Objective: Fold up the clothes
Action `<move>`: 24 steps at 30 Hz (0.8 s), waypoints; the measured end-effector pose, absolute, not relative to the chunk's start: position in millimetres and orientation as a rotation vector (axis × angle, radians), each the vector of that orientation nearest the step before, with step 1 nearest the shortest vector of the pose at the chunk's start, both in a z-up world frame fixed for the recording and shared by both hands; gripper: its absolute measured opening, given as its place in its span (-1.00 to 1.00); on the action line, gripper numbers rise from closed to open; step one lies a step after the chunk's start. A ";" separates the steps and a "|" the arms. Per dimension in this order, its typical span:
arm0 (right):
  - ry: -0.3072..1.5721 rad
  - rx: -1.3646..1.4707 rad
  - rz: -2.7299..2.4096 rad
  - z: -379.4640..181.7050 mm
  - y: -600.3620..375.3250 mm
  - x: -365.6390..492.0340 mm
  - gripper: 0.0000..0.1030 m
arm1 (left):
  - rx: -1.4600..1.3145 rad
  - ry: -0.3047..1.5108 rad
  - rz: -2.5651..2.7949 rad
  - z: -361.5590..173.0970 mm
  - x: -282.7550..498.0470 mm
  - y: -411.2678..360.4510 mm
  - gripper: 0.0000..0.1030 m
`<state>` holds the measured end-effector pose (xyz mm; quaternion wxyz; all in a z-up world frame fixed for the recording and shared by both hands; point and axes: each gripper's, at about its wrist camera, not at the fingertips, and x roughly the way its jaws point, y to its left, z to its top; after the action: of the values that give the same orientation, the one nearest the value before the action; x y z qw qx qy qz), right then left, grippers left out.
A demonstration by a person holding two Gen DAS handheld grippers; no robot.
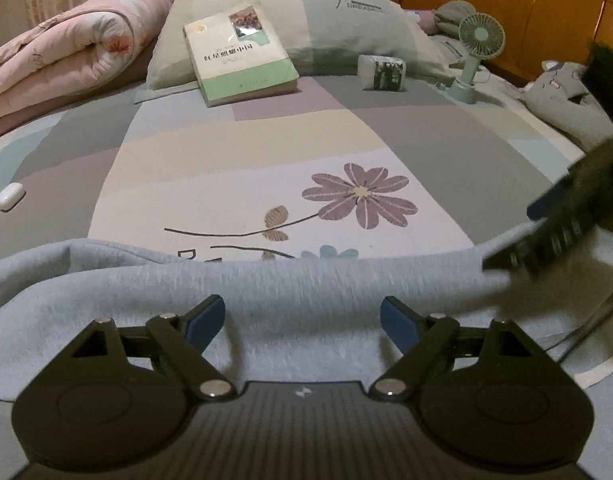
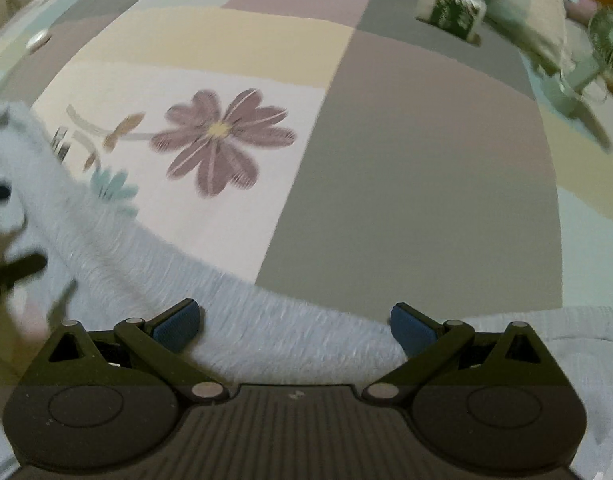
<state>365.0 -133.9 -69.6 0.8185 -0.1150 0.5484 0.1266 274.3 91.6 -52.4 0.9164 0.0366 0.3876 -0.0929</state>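
Observation:
A light blue fleece garment (image 1: 266, 296) lies spread across the near part of the bed, its far edge running left to right. My left gripper (image 1: 302, 322) hovers over it, open, with nothing between its blue pads. The right gripper shows as a blurred black shape (image 1: 562, 224) above the garment's right end in the left wrist view. In the right wrist view the right gripper (image 2: 296, 326) is open over the same garment (image 2: 266, 332), whose edge runs diagonally from upper left down to the right. That view is motion-blurred.
The patchwork bedsheet (image 1: 306, 152) with a purple flower (image 1: 360, 194) stretches ahead. Farther back lie a book (image 1: 238, 52) on a pillow (image 1: 326, 8), a rolled pink quilt (image 1: 66, 48), a tissue pack (image 1: 382, 72), a green desk fan (image 1: 478, 52), a grey plush toy (image 1: 562, 100) and a white case (image 1: 10, 196).

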 end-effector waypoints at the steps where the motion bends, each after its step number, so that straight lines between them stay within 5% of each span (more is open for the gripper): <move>1: 1.143 -0.282 0.278 -70.0 -129.3 356.0 1.00 | 0.073 0.793 -0.191 -51.6 273.8 91.6 0.65; 14: 1.081 -0.333 0.380 -75.5 -110.2 307.8 1.00 | 0.042 0.844 -0.139 -76.7 290.3 95.8 0.68; 20: 1.071 -0.126 0.319 -34.9 -129.5 364.8 1.00 | 0.065 0.861 -0.138 -79.2 289.7 94.5 0.71; 24: 1.260 -0.107 0.187 -64.9 -135.9 429.6 1.00 | 0.056 0.841 -0.128 -72.1 287.3 99.3 0.71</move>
<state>429.6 -135.9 -64.9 0.8026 -0.0499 0.5880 0.0874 287.3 99.3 -72.1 0.9105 0.0273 0.4079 -0.0619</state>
